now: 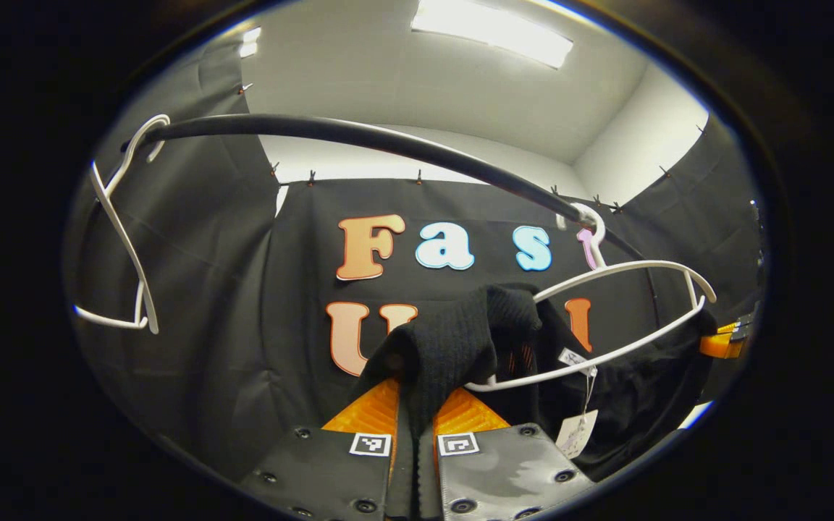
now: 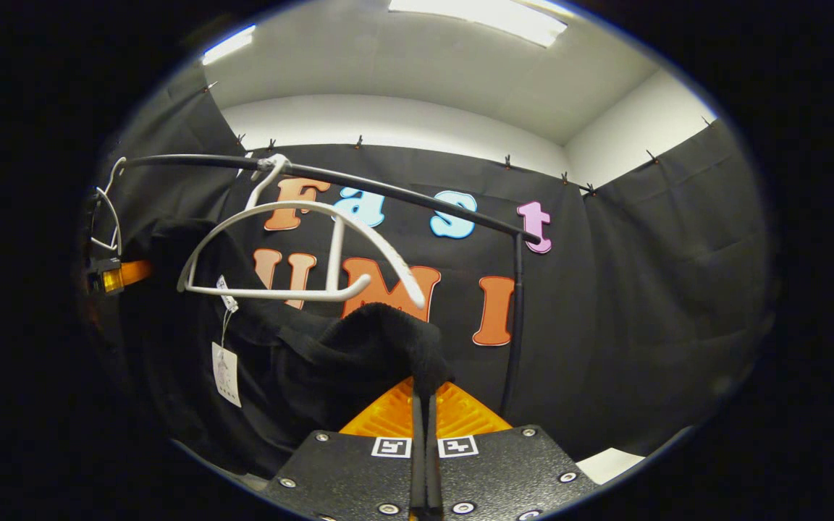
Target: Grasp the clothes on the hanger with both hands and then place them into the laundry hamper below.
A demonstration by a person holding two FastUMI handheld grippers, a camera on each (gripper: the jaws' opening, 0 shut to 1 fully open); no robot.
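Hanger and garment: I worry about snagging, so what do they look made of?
The white hanger looks like smooth moulded plastic with a slight sheen. The black ribbed garment seems a soft knit, going by its ribs and matte nap. Both grippers' fingers pinch it.

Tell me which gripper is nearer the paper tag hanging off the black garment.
Left, probably. The left gripper grips the black garment just beside the paper tag; the right gripper grips a fold farther from it.

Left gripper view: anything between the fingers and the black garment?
Nothing. In the left gripper view the left gripper is shut on the black garment, fabric pinched directly between its fingers, just below the white hanger.
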